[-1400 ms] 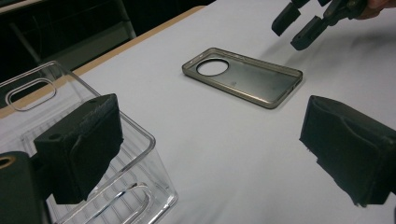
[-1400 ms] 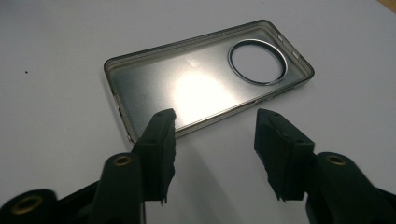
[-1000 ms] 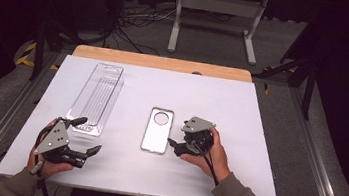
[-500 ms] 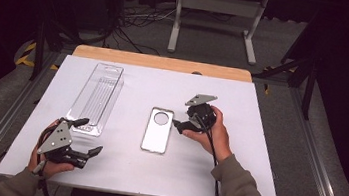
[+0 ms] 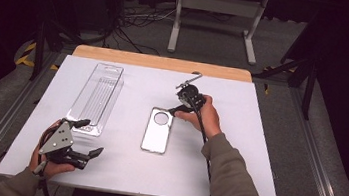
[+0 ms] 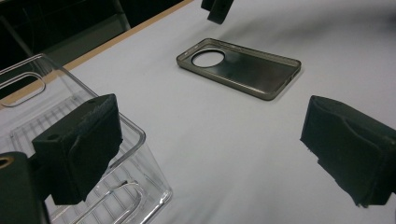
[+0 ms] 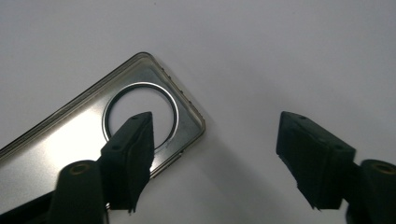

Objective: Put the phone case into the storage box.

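L claw (image 5: 91,138) sits low at the near-left of the worktop (image 5: 118,171), jaws wide apart, nothing in them; one jaw just beside the near end of the clear plastic tray (image 5: 96,97). Phone case (image 5: 157,129) lies flat mid-worktop, round camera cutout at the far end, apart from the tray. R claw (image 5: 177,110) hovers by the case's far-right corner, one jaw over the cutout; jaws have just been closing some, a wide gap left, gripping nothing.
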